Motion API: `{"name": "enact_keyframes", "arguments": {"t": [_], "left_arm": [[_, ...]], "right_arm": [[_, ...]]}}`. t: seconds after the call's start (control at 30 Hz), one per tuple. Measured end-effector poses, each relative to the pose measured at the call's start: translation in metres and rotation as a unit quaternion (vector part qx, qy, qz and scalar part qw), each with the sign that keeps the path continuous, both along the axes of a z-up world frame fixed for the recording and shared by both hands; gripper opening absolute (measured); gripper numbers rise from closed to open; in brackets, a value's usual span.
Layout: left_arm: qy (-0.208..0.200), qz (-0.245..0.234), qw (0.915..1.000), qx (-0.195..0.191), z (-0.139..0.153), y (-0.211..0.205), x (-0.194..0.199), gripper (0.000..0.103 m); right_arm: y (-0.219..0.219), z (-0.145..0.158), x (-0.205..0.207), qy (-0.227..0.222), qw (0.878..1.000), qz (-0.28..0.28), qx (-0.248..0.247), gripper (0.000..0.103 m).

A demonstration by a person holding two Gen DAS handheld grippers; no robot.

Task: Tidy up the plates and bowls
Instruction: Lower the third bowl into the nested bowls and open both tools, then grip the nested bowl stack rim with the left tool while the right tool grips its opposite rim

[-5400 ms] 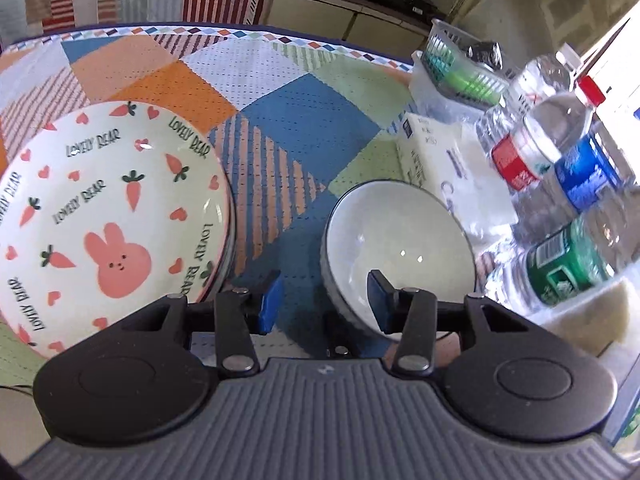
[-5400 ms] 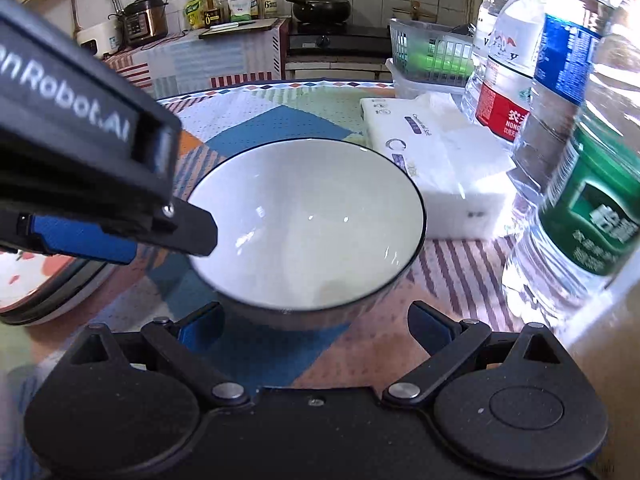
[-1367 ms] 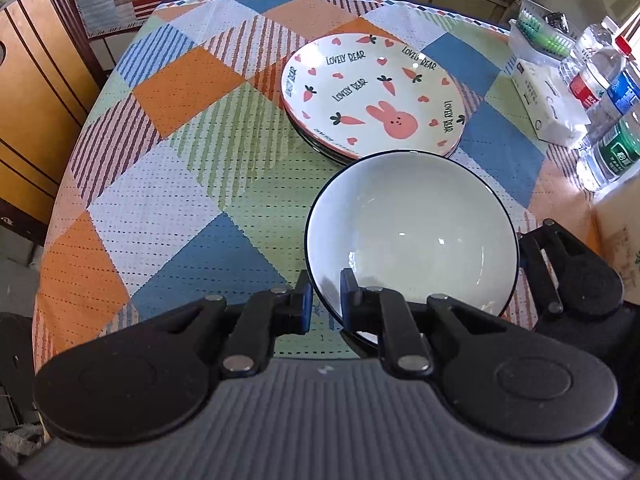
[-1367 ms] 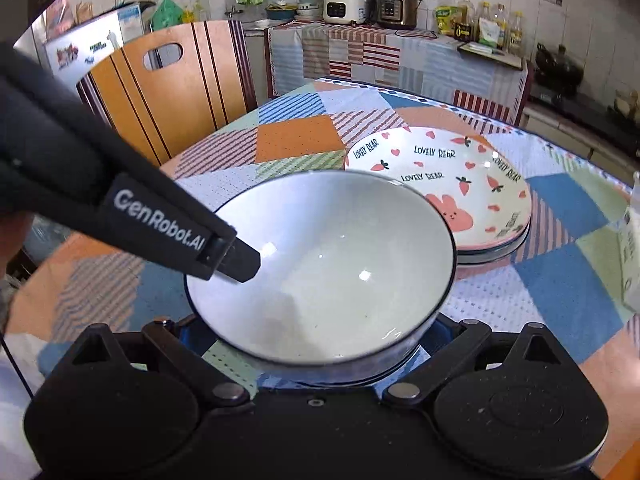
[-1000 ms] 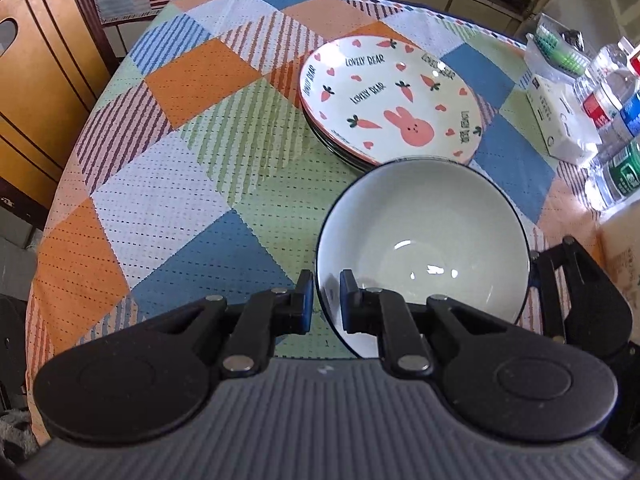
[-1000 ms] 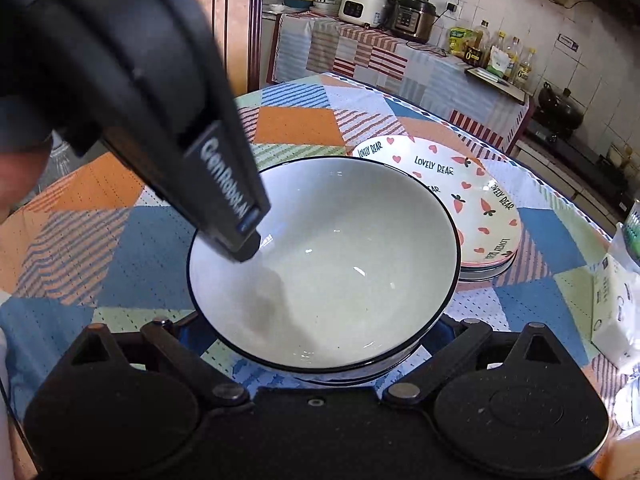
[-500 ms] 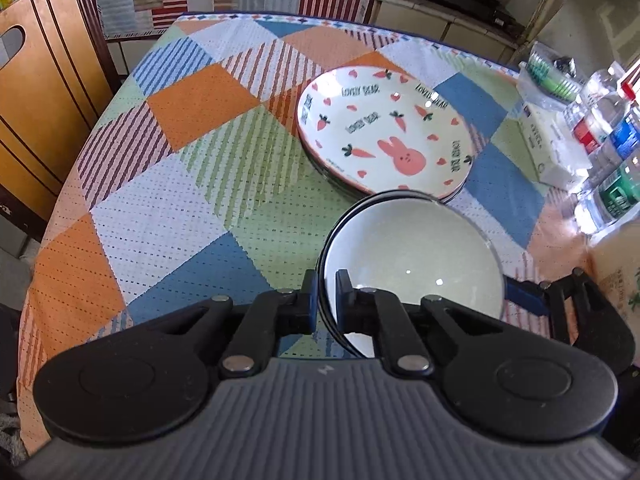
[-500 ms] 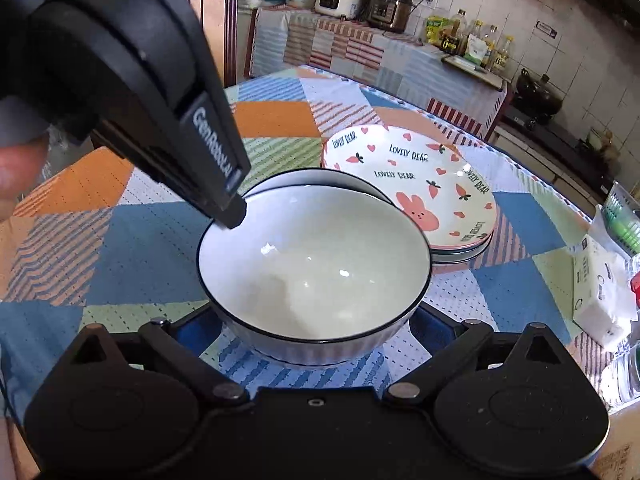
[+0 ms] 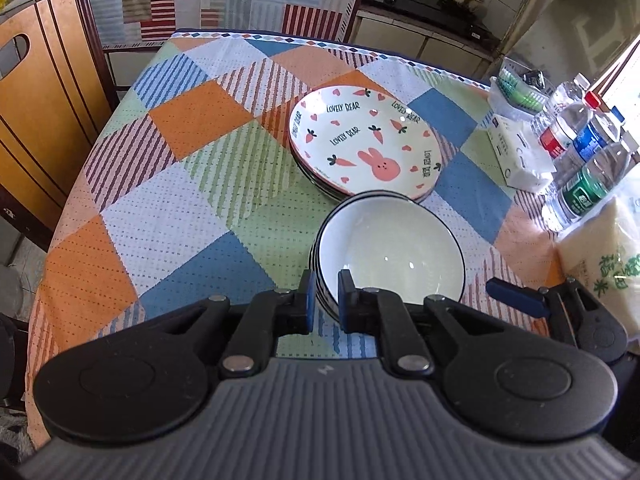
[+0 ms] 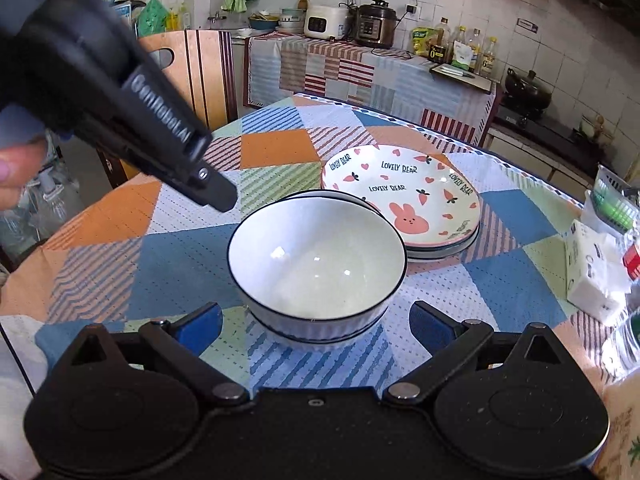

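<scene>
A white bowl with a dark rim (image 9: 390,252) (image 10: 316,256) sits nested in another bowl on the patchwork tablecloth. Just beyond it, a pink bunny plate (image 9: 360,148) (image 10: 400,200) tops a stack of plates. My left gripper (image 9: 322,300) hovers above the bowl's near-left rim, its blue pads shut to a narrow slit with nothing held. In the right wrist view it (image 10: 216,196) hangs clear of the rim. My right gripper (image 10: 316,320) is open, its fingers spread wide on the near side of the bowl and not touching it. One of its fingertips (image 9: 516,300) shows in the left wrist view.
Water bottles (image 9: 580,160), a tissue pack (image 9: 516,156), a green basket (image 9: 516,84) and a bag (image 9: 600,248) crowd the table's right edge. A wooden chair (image 9: 36,120) stands at the left. A counter with cookers (image 10: 360,20) lies beyond the table.
The bowl was carried from beside the bottles and set into the other bowl next to the plates. Both grippers have since drawn back and up, and the bowl looks smaller.
</scene>
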State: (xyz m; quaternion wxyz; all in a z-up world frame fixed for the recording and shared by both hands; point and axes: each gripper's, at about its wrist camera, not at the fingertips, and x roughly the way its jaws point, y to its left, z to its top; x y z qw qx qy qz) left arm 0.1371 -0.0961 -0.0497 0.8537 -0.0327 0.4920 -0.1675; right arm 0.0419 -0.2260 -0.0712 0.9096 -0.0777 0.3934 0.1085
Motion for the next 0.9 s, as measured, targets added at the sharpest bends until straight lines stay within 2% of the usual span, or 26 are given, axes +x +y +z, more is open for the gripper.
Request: {"name": "enact_keyframes", "arguments": {"t": [0.3,0.6,0.73,0.83,0.9], "left_arm": [[-0.015,-0.022,0.9997,-0.003,0.003,0.011,-0.025,0.011],[-0.028,-0.044,0.9984,-0.023,-0.004,0.019,-0.04,0.011],[-0.025,-0.047,0.9979,-0.037,-0.011,0.025,-0.041,0.013],[-0.036,-0.053,0.9967,-0.051,-0.014,0.028,-0.043,0.023],[-0.04,-0.055,0.9959,-0.059,-0.016,0.029,-0.043,0.035]], "right_arm": [[0.001,0.004,-0.013,0.005,1.0,-0.002,0.008,0.101],[0.005,-0.023,-0.014,0.031,0.999,-0.01,0.02,0.101],[0.007,-0.034,-0.015,0.028,0.999,-0.007,0.017,0.101],[0.01,-0.04,-0.015,0.016,1.0,-0.006,0.008,0.101],[0.011,-0.046,-0.012,0.017,1.0,0.003,0.006,0.101]]}}
